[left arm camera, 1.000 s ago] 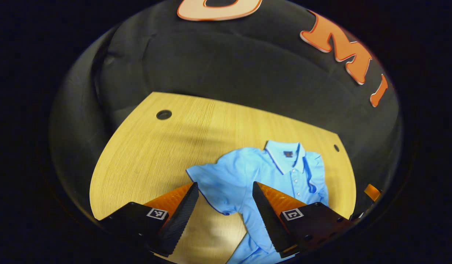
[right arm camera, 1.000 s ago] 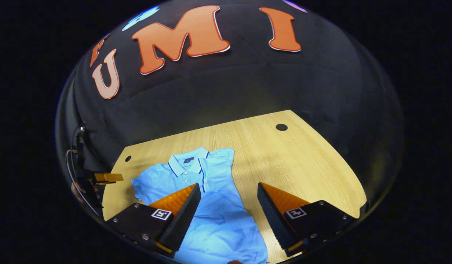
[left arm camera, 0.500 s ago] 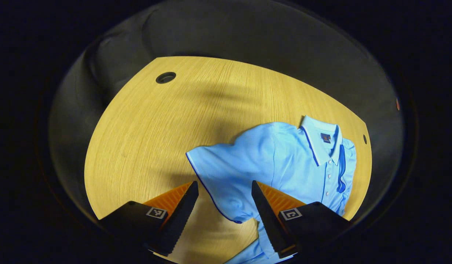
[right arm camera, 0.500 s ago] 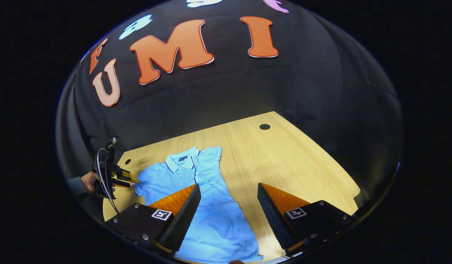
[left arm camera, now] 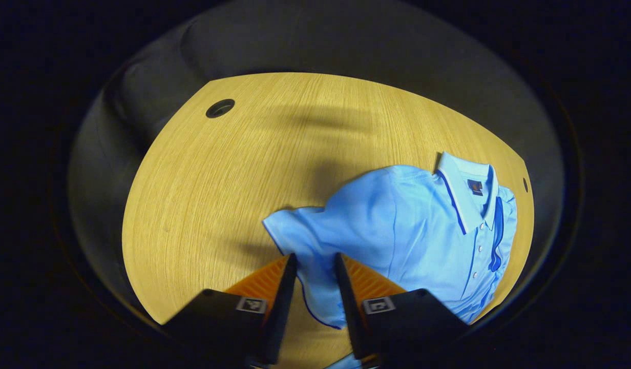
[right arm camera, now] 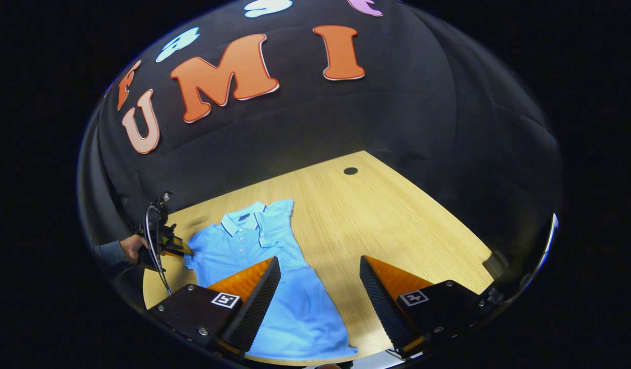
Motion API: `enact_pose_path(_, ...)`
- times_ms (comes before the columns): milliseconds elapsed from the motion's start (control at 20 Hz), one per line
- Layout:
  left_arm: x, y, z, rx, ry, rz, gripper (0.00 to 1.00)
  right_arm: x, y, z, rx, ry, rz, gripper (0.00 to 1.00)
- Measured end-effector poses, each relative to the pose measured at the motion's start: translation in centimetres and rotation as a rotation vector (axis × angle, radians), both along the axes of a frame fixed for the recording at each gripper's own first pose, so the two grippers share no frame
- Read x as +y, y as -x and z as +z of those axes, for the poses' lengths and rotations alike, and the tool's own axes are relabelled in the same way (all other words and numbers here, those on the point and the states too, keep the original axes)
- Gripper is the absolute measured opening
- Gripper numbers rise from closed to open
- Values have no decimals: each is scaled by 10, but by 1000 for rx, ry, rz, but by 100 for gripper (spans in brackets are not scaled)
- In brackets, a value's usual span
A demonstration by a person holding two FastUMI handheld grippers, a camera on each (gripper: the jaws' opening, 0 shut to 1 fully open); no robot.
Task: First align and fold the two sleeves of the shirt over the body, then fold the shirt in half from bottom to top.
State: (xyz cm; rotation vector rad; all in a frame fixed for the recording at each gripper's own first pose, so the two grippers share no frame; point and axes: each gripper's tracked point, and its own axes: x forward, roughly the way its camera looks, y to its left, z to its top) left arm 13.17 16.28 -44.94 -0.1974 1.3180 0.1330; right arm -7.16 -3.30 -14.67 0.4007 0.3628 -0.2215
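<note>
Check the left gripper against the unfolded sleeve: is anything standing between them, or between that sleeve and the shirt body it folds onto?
Nothing visible does. The left gripper already straddles the edge of the unfolded sleeve, fingers narrowed around it. The shirt body carries just its other sleeve, folded along the far side, and the table is bare around it.

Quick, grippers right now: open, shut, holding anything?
Left gripper: nearly closed around the shirt's left sleeve; firm pinch cannot be told.
Right gripper: open, empty, above the shirt.
</note>
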Motion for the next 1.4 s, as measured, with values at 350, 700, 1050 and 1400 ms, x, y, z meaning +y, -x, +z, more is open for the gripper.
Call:
enact_pose_path(350, -28, -5, 17, -66, 114, -22, 12, 2, 14, -17, 18, -35, -13, 98)
enact_pose_path(700, -87, -20, 58, -143, 161, -175, 12, 21, 28, -50, 85, -52, 10, 97)
enact_pose_path(1050, -153, -22, 73, -161, 205, -290, 12, 38, 48, -88, 187, -39, 44, 98)
enact_pose_path(1400, -224, 5, 87, -162, 379, -356, 58, 40, 68, -110, 223, -64, 84, 98)
